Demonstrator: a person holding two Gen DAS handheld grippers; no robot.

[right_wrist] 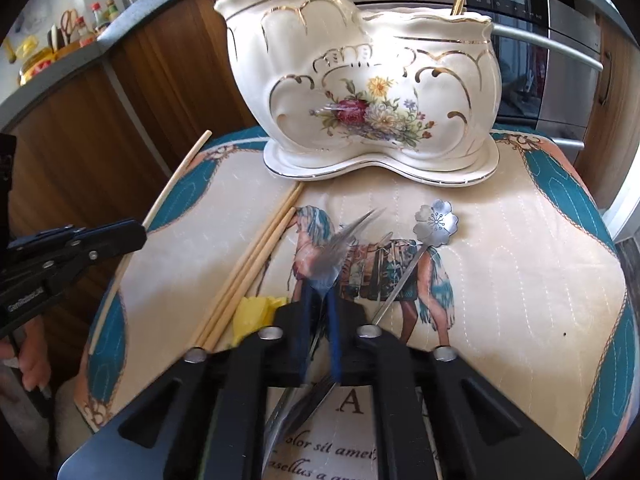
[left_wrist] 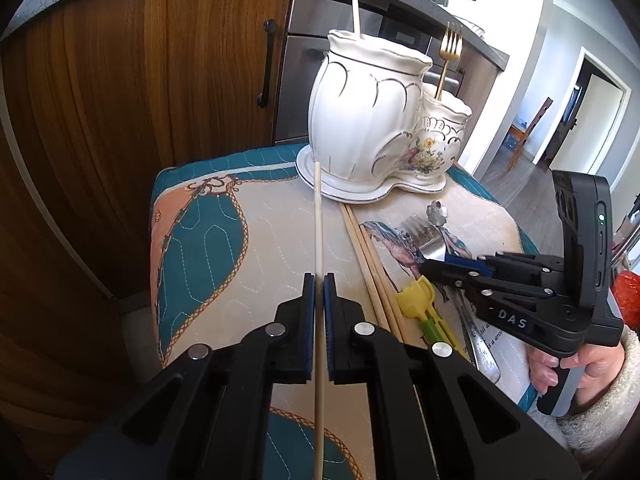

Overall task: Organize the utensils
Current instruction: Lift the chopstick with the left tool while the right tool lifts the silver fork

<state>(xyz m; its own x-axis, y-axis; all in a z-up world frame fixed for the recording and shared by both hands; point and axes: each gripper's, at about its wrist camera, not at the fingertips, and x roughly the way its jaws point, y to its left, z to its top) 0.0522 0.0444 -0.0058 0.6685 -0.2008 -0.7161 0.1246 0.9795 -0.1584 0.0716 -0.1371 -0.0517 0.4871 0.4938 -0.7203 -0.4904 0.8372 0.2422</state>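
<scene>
My left gripper (left_wrist: 319, 282) is shut on a pale wooden chopstick (left_wrist: 318, 216) whose tip points at the white gold-trimmed ceramic holder (left_wrist: 360, 120). The right wrist view shows that gripper (right_wrist: 141, 234) at the left edge with the same chopstick (right_wrist: 176, 180). My right gripper (right_wrist: 320, 300) is shut on a silver fork (right_wrist: 344, 248), blurred, over the mat in front of the holder (right_wrist: 360, 100). The left wrist view shows it (left_wrist: 425, 268) pinching the fork (left_wrist: 430, 242). In the holder stand a gold fork (left_wrist: 450, 48) and another chopstick (left_wrist: 355, 8).
On the quilted horse-print mat (right_wrist: 520, 280) lie several loose chopsticks (right_wrist: 256, 264), a flower-headed spoon (right_wrist: 436, 220), a yellow plastic utensil (left_wrist: 416, 296) and a silver spoon (left_wrist: 482, 350). Wooden cabinets (left_wrist: 140, 100) and an oven (right_wrist: 560, 60) stand behind. A hand (left_wrist: 576, 364) holds the right gripper.
</scene>
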